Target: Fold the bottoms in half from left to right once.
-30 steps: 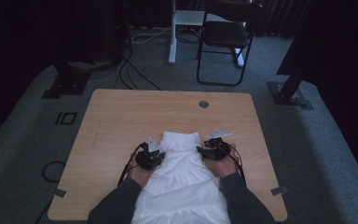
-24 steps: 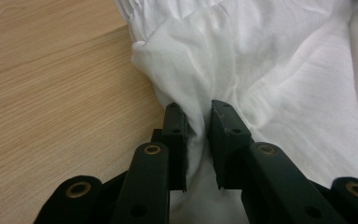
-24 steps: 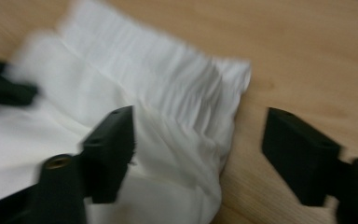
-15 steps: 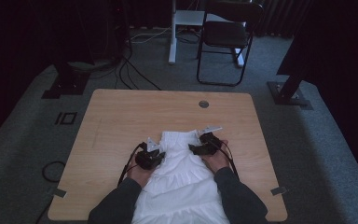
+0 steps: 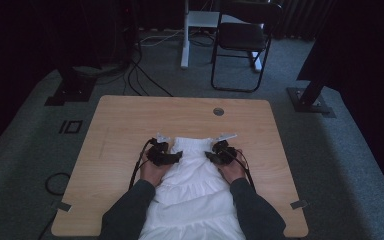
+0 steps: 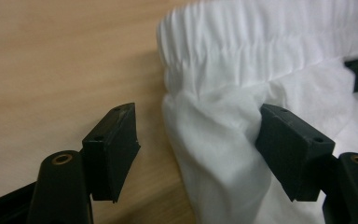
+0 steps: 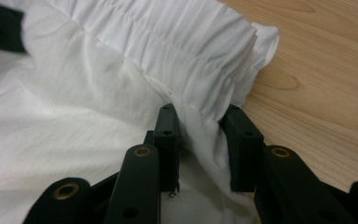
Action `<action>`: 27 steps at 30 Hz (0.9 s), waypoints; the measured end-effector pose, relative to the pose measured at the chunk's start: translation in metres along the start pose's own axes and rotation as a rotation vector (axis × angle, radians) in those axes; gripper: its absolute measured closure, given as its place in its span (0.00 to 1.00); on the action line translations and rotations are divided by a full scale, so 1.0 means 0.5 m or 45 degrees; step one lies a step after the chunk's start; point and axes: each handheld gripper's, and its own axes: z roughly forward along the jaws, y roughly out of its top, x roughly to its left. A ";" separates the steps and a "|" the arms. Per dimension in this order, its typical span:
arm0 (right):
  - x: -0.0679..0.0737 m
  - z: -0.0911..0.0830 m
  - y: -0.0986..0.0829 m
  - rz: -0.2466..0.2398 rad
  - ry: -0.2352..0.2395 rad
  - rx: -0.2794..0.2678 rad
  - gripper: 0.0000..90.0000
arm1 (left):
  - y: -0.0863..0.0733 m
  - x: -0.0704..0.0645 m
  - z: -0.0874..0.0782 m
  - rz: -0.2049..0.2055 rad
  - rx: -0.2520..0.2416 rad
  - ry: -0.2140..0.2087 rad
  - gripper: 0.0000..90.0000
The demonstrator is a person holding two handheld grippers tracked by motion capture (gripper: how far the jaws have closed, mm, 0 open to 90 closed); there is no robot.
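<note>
while the person's forearms come in over the near edge of the wooden table (image 5: pixel 130 120), a white garment (image 5: pixel 195 195) lies spread flat between them, its gathered elastic band (image 5: pixel 194 144) at the far end, toward the middle of the tabletop, and the rest running back to the near edge. the left gripper (image 5: pixel 166 158) sits at the band's left corner. seen from the left gripper view, the left gripper (image 6: pixel 198 140) has its jaws wide apart, one over bare wood and the other pressed against a bulging fold of the cloth just below the band (image 6: pixel 261 42), so nothing is pinched yet. the right gripper (image 5: pixel 218 156) sits at the band's right corner. from the right gripper view, the right gripper (image 7: pixel 200 135) has its jaws drawn close on either side of a ridge of fabric right under the gathered band (image 7: pixel 186 51), clamping it. beyond the table stand a dark folding chair (image 5: pixel 242 45) and a white stand (image 5: pixel 195 25) on grey carpet.
</note>
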 end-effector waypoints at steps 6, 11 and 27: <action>0.001 0.000 0.000 0.005 -0.004 -0.001 0.78 | -0.007 -0.019 -0.004 0.109 0.037 -0.039 0.34; 0.003 0.000 -0.001 0.008 -0.014 -0.008 0.78 | -0.005 -0.029 -0.004 0.156 0.059 -0.030 0.39; 0.006 0.000 -0.005 0.021 -0.024 -0.023 0.78 | 0.004 -0.029 -0.001 0.156 0.076 -0.030 0.58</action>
